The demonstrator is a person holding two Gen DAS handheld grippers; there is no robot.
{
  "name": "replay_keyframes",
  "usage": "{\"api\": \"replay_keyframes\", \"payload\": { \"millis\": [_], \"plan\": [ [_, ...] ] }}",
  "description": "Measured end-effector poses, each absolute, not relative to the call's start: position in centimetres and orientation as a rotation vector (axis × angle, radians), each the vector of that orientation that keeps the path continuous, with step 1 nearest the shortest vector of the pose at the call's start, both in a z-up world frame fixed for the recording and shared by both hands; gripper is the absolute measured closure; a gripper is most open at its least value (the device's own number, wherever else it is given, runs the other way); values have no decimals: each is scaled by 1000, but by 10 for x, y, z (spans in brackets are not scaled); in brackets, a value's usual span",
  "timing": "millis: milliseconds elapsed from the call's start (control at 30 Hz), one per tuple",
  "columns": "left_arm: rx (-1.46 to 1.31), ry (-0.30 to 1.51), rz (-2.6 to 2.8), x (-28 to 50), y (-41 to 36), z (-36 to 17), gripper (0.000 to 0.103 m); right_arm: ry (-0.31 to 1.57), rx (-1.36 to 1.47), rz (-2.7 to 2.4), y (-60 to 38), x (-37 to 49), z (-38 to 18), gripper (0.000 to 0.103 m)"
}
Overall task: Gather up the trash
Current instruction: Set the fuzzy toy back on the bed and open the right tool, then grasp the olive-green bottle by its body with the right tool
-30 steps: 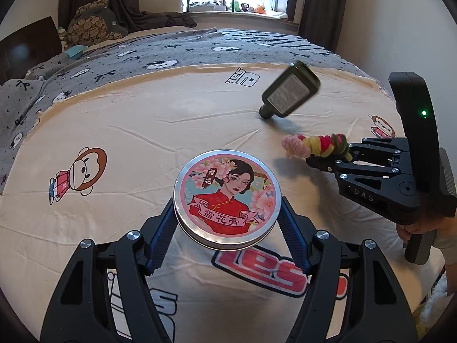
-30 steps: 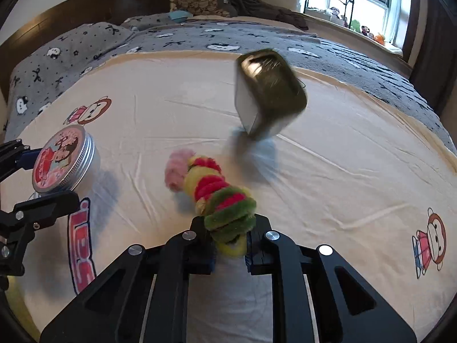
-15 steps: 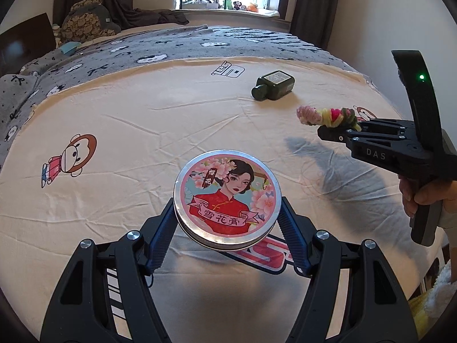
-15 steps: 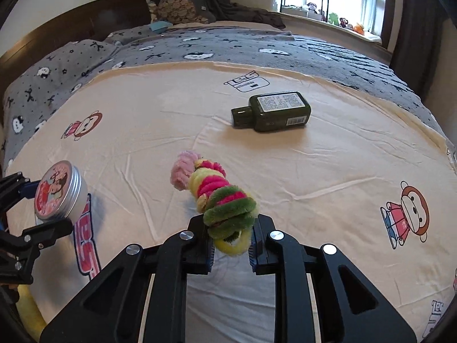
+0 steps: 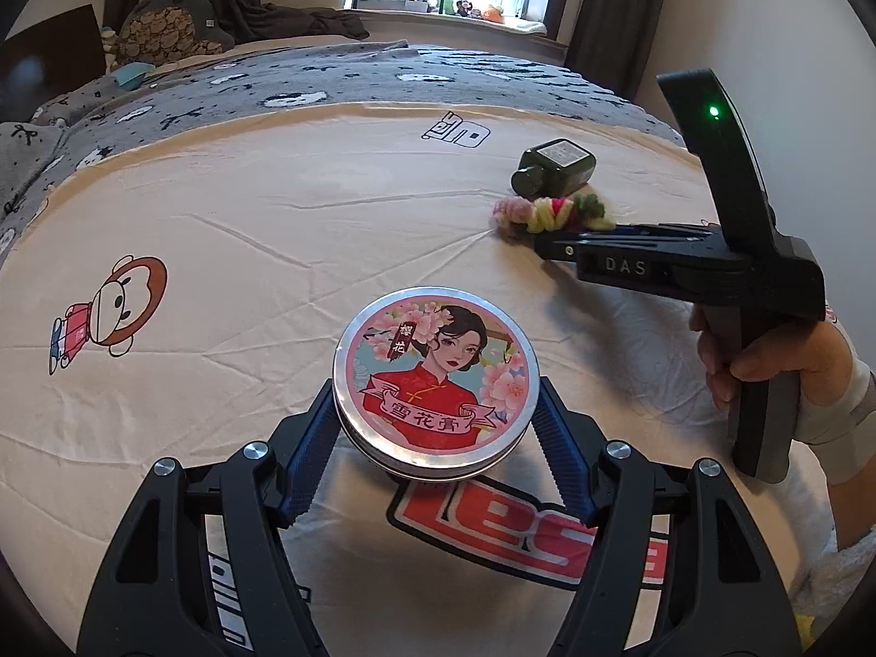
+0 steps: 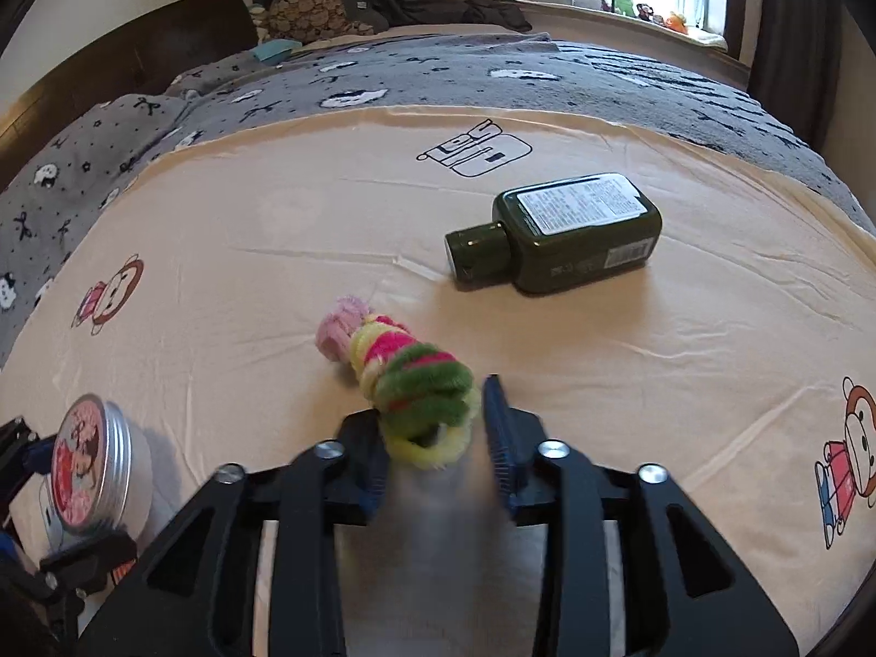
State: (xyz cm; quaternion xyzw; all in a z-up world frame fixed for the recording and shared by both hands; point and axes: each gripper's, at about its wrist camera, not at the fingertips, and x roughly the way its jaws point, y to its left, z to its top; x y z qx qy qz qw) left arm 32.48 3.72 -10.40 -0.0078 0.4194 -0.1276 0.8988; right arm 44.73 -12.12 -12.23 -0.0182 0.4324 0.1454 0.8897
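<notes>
Left gripper (image 5: pixel 435 432): pads clamp the round tin (image 5: pixel 435 380) at its sides, lid facing up, above the cream sheet (image 5: pixel 246 230).
Fuzzy roll (image 6: pixel 402 383): long axis runs away from the right gripper (image 6: pixel 438 454), pink end farthest; near end between its opening jaws.
Green bottle (image 6: pixel 558 232): lies flat beyond, cap pointing left.

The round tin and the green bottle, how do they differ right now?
The round tin is flat, silver-rimmed, with a pink portrait lid; the green bottle is dark, blocky, with a white label. The round tin sits clamped in the left tongs; the green bottle lies loose on its side on the cream sheet. Both are small containers.
</notes>
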Motion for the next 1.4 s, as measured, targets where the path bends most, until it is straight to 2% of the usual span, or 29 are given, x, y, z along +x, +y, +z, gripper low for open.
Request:
{"api": "replay_keyframes", "payload": {
  "millis": [33, 67, 200, 367, 600, 767, 800, 900, 967, 1333, 1400],
  "plan": [
    [-14, 867, -260, 326, 40, -104, 37, 899, -15, 281, -116, 451, -122, 25],
    [-12, 866, -257, 326, 42, -104, 37, 901, 6, 257, -110, 454, -122, 20],
    [-17, 856, -253, 329, 55, -103, 37, 915, 53, 148, -96, 469, -125, 12],
    [-37, 837, -258, 330, 68, -98, 37, 924, 120, 19, -92, 492, -125, 11],
    [-45, 828, -245, 331, 83, -95, 37, 980, 345, -58, -120, 531, -121, 13],
    [-42, 825, -244, 328, 86, -93, 37, 1035, 311, -78, -133, 545, -119, 40],
    [-40, 823, -243, 329, 86, -92, 37, 1038, 307, -77, -136, 546, -118, 42],
    [-33, 816, -247, 327, 84, -89, 37, 1052, 280, -75, -145, 552, -114, 41],
    [-28, 810, -252, 327, 83, -88, 37, 1040, 240, -110, -146, 555, -111, 32],
    [-20, 822, -249, 331, 80, -93, 37, 1014, 229, -6, -154, 578, -112, 33],
    [-20, 817, -250, 330, 79, -91, 37, 1018, 202, -8, -152, 579, -112, 38]
  ]
}}
